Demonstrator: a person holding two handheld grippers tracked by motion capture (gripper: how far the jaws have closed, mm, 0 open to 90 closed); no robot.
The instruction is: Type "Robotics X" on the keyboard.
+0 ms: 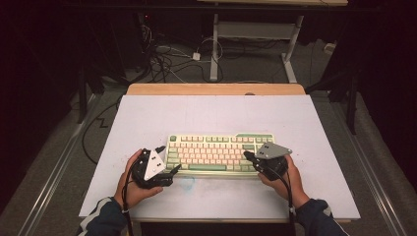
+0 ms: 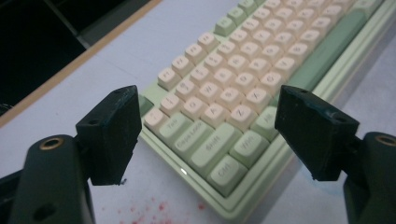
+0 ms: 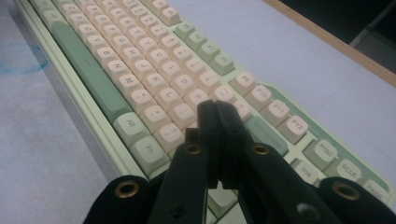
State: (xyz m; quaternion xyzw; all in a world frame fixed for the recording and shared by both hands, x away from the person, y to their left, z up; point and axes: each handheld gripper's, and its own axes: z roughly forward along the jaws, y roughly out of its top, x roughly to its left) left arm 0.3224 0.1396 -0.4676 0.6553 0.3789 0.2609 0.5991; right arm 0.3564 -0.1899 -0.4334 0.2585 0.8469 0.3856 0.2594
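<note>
Jaws at both ends of the keyboard (image 1: 220,153).

Left gripper (image 2: 208,135) wide open, nothing between, just off the near-left corner keys; right gripper (image 3: 216,112) closed, empty, tips over the right-end keys. Keyboard near the desk's (image 1: 216,110) front edge, midway across; bare room behind and on both sides.

You have a pale green keyboard (image 1: 220,153) with cream-pink keys and darker green modifiers — its space bar (image 2: 327,51) sage green. Your grippers' jaws are black — red specks (image 2: 154,207) dot the white table (image 1: 216,115).
</note>
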